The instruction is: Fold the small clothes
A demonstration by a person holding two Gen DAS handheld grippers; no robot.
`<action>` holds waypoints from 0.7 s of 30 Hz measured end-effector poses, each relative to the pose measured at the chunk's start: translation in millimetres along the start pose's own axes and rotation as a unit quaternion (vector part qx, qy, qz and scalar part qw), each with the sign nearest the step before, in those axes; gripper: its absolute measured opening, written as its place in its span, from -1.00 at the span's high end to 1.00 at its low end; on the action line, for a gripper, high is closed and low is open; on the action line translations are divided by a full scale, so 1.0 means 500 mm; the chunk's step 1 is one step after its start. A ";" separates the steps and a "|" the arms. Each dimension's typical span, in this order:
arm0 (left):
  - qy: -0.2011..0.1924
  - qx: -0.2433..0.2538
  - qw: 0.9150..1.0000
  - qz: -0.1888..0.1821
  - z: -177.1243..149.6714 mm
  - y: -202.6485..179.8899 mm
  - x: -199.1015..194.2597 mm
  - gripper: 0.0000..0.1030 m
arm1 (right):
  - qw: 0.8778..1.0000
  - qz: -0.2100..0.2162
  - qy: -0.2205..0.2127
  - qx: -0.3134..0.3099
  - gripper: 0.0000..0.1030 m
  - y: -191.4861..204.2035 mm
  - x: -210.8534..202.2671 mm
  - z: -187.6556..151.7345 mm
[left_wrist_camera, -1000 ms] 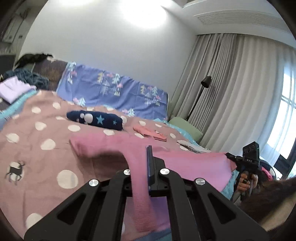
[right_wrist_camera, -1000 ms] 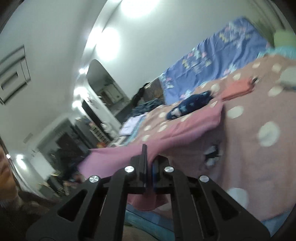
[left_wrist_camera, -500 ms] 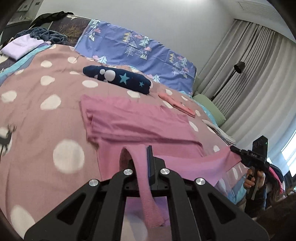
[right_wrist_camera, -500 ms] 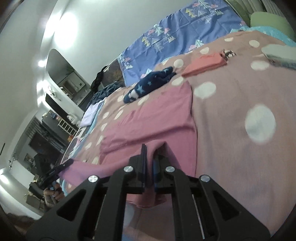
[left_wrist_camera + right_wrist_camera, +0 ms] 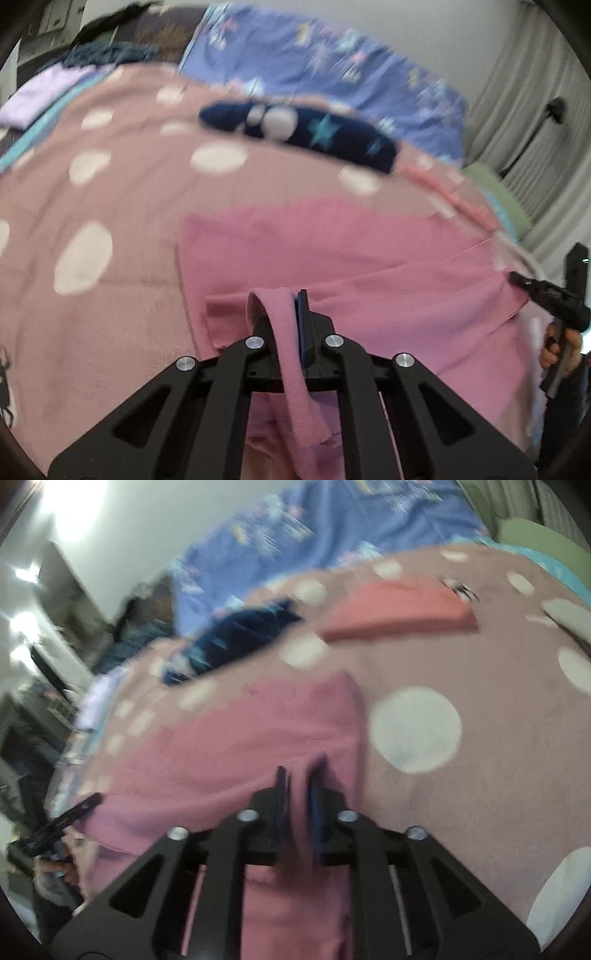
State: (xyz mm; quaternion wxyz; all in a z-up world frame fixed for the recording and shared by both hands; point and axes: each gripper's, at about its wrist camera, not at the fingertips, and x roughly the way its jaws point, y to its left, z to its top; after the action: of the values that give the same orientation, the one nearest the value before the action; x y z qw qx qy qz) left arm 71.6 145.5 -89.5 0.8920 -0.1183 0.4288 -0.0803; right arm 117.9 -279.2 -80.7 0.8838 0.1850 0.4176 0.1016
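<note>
A pink garment [image 5: 351,251] lies folded across the dotted pink blanket [image 5: 110,177]. My left gripper [image 5: 291,299] sits at the garment's near left corner. A strip of the cloth is still pinched between its pads while the jaws start opening. My right gripper [image 5: 299,768] is low over the garment's [image 5: 229,746] near right edge. Its jaws are opening, a gap shows between the pads, and they press on nothing. Each gripper appears in the other's view: the right gripper [image 5: 517,278] at the cloth's far side, the left gripper [image 5: 92,799] likewise.
A rolled navy star-print garment [image 5: 317,129] and a folded coral garment [image 5: 395,609] lie farther back on the bed. A lilac cloth [image 5: 48,92] sits at the far left. Blue patterned bedding [image 5: 325,59], a green pillow [image 5: 495,192] and a floor lamp [image 5: 554,107] stand behind.
Both grippers swung forward and down, bringing the lifted pink garment onto the blanket and folding it over itself. The right jaws have parted; the left still pinches cloth.
</note>
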 end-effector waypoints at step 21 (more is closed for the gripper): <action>-0.040 0.252 0.951 0.172 -0.044 -0.098 -0.023 -0.46 | 0.966 -0.125 -0.043 -0.222 -0.28 0.047 0.004 -0.019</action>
State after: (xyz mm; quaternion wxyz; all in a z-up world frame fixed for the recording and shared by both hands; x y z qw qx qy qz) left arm 45.2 98.2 -80.6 0.9096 0.1831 0.3720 -0.0265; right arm 111.4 -255.0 -78.0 0.9254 -0.0658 0.3661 0.0723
